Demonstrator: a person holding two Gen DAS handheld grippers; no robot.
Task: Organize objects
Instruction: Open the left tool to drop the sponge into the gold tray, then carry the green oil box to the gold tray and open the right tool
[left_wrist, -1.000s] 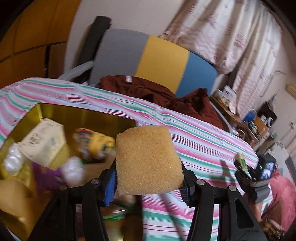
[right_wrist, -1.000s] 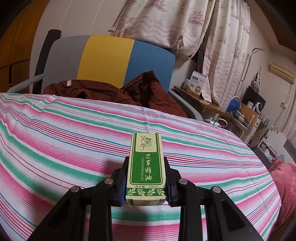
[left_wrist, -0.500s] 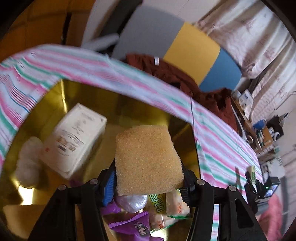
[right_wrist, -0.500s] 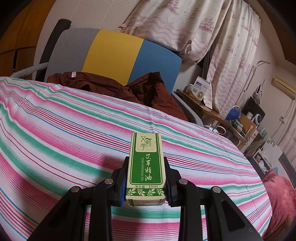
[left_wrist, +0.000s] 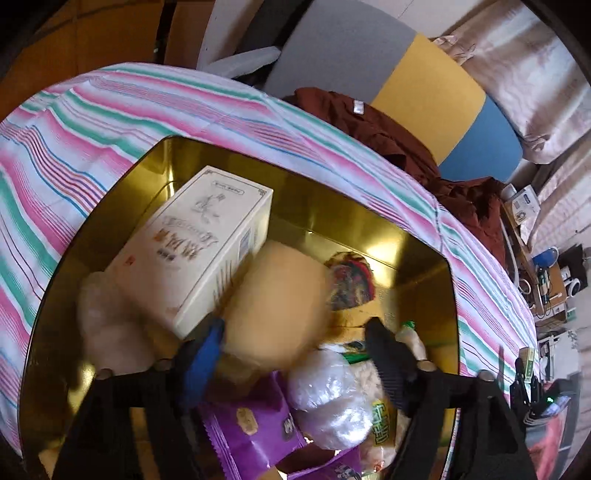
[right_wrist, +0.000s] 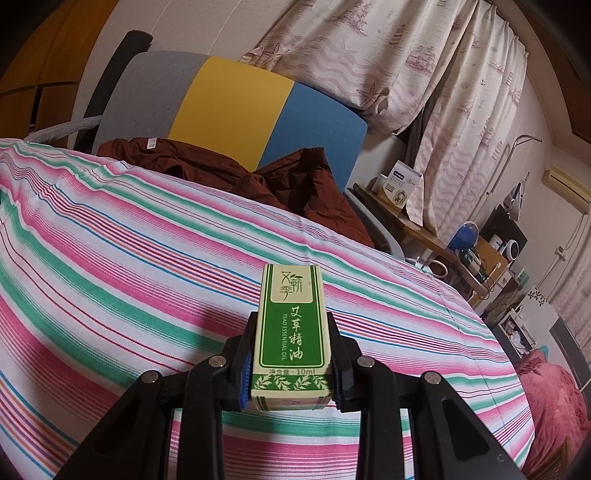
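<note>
Left gripper (left_wrist: 295, 347) jaws opening; one sponge (left_wrist: 277, 302), blurred, between them, pads clear of it, over gold tin (left_wrist: 369, 225). Tin holds one white box (left_wrist: 199, 240), purple packet (left_wrist: 251, 424), snack bags. Right gripper (right_wrist: 291, 362) pinches one green box (right_wrist: 290, 332) above striped cloth (right_wrist: 110, 258); chair (right_wrist: 229, 107), curtains behind

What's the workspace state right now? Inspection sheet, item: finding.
Surface: striped cloth, bare in the right wrist view.
Job's things: blurred yellow sponge over the gold tin; green essential oil box.
Clutter: white carton, purple packet and wrapped snacks in the tin.
Grippers: left gripper opening, pads off the sponge; right gripper shut on the oil box.
Cables: nothing seen on the cloth.
Surroundings: brown garment, tricolour chair back, curtains.
</note>
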